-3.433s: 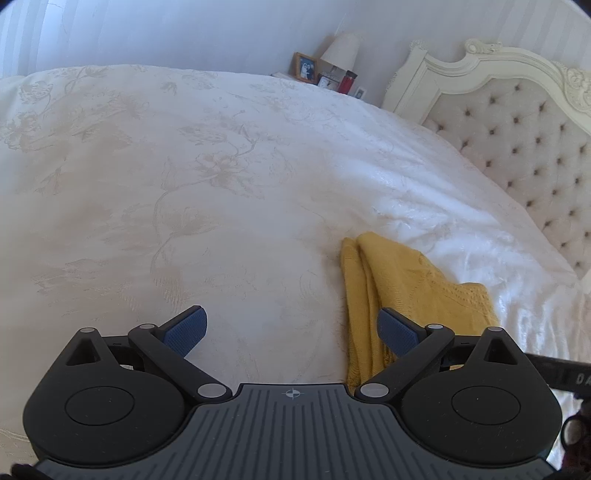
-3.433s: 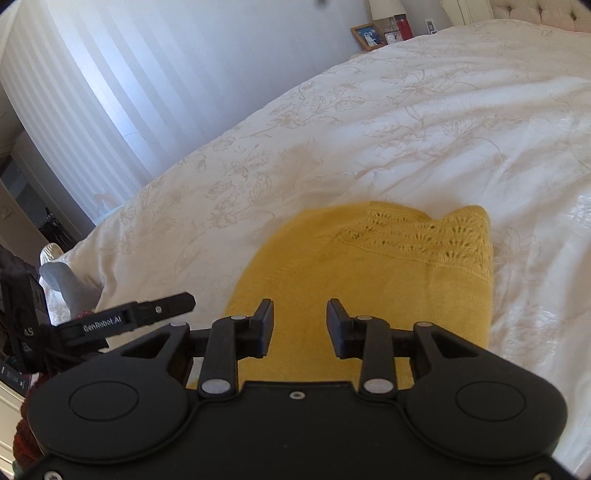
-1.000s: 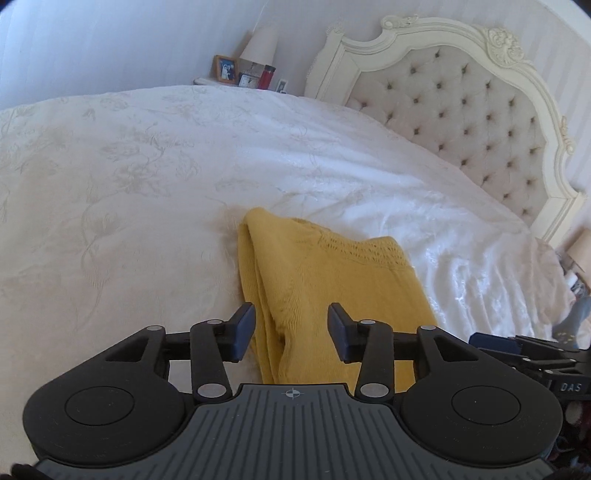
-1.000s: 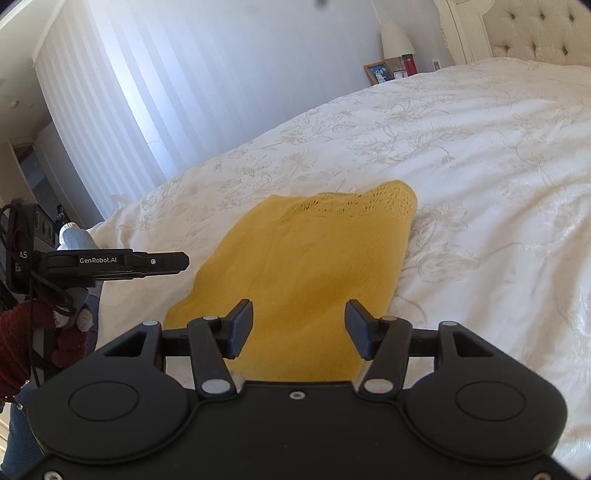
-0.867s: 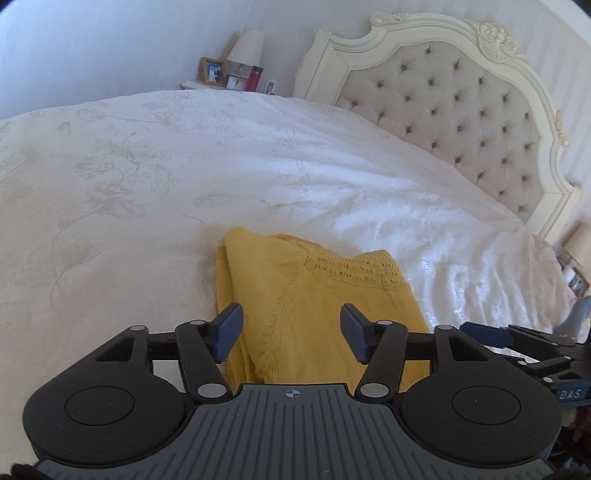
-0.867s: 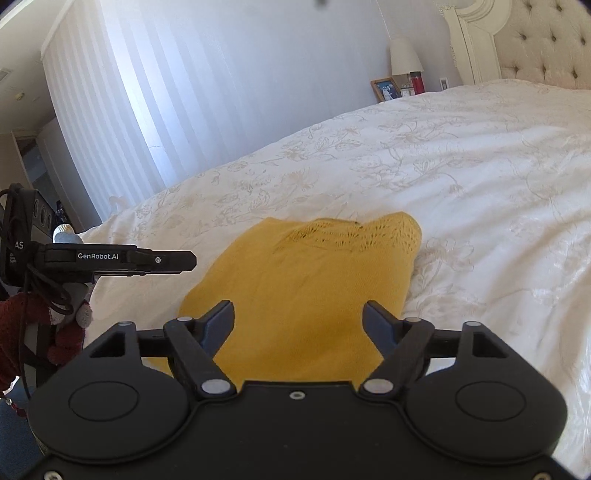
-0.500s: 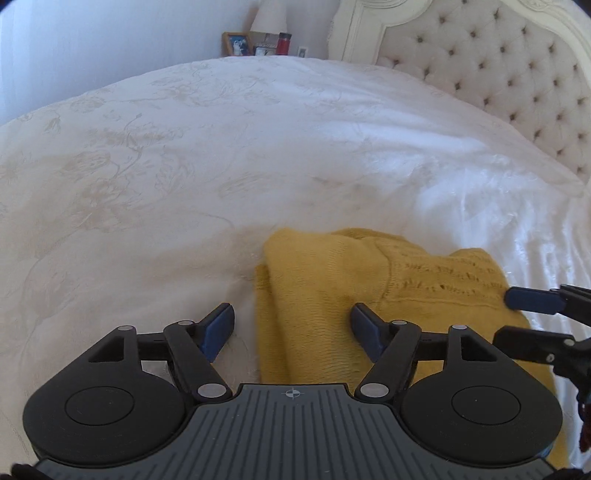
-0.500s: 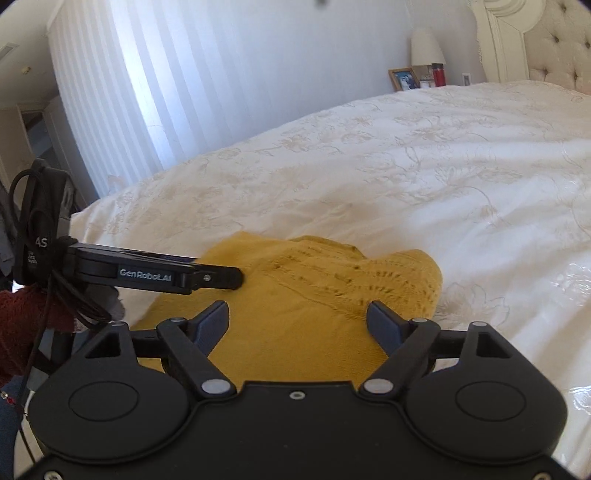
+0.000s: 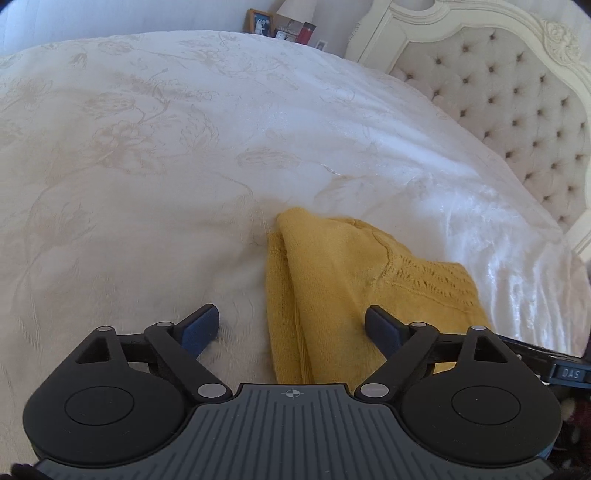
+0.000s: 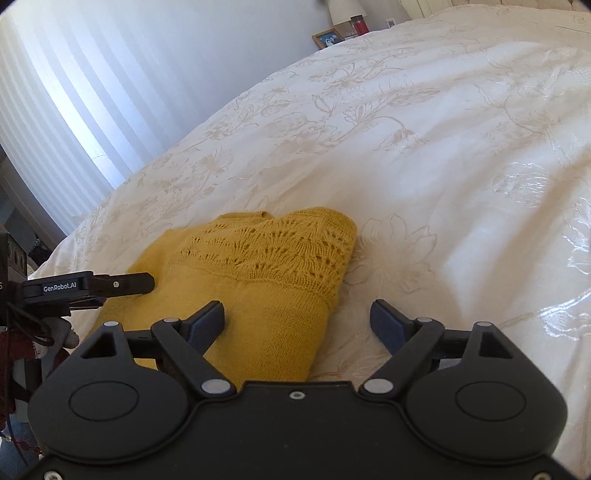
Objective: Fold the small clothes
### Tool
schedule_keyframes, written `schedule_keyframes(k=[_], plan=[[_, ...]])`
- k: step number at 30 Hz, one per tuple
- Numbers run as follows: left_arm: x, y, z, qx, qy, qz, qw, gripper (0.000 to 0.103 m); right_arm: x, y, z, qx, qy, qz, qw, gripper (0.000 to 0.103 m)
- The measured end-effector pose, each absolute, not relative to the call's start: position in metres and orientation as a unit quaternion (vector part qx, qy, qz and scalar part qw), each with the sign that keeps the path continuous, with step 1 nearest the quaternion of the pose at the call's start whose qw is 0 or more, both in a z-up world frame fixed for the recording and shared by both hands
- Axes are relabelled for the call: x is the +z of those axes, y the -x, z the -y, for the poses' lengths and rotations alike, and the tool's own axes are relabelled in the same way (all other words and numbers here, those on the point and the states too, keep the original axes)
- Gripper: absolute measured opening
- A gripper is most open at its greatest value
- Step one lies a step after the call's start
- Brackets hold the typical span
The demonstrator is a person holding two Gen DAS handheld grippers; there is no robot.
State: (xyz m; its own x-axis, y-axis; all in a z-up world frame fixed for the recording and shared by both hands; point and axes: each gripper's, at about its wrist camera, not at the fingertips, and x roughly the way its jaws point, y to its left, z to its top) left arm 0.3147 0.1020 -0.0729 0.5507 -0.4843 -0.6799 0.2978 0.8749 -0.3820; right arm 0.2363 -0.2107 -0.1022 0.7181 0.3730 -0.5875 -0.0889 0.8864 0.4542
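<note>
A folded mustard-yellow knit garment [image 9: 343,280] lies flat on the white bedspread [image 9: 147,155]. My left gripper [image 9: 291,328] is open and empty, low over the garment's left folded edge, one finger over the bedspread and one over the knit. In the right wrist view the garment [image 10: 266,273] shows its lace-patterned band toward the far end. My right gripper [image 10: 297,321] is open and empty, straddling the garment's right edge. The left gripper's finger [image 10: 122,284] shows at the garment's left side.
A tufted cream headboard [image 9: 517,92] stands at the right. A nightstand with a photo frame [image 9: 258,26], lamp and red cup sits at the far end. A striped wall or curtain [image 10: 92,74] runs along the bed's far side.
Both grippers have opened wider and dropped closer to the garment. The left has shifted to its left edge, the right to its right edge. The garment lies as before.
</note>
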Motion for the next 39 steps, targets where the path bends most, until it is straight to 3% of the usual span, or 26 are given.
schedule_keyframes(k=[12,15,17,27,31,39], plan=[[-0.085,-0.255,-0.122,-0.275,0.181,-0.454,0.828,0.094,-0.106,-0.207,0.225,0.149,-0.231,-0.367,0.888,0.088],[-0.088,-0.258,-0.113,-0.285,0.181,-0.458,0.822,0.096,-0.107,-0.213,0.226,0.158,-0.245,-0.368,0.883,0.094],[-0.091,-0.263,-0.106,-0.292,0.175,-0.458,0.821,0.102,-0.108,-0.219,0.223,0.167,-0.246,-0.369,0.881,0.095],[-0.096,-0.275,-0.072,-0.338,0.152,-0.446,0.815,0.102,-0.118,-0.276,0.208,0.227,-0.277,-0.374,0.855,0.096],[-0.098,-0.279,-0.062,-0.351,0.143,-0.439,0.815,0.102,-0.121,-0.294,0.200,0.244,-0.274,-0.373,0.852,0.103],[-0.099,-0.268,-0.069,-0.370,0.159,-0.438,0.804,0.102,-0.122,-0.302,0.205,0.258,-0.289,-0.368,0.845,0.103]])
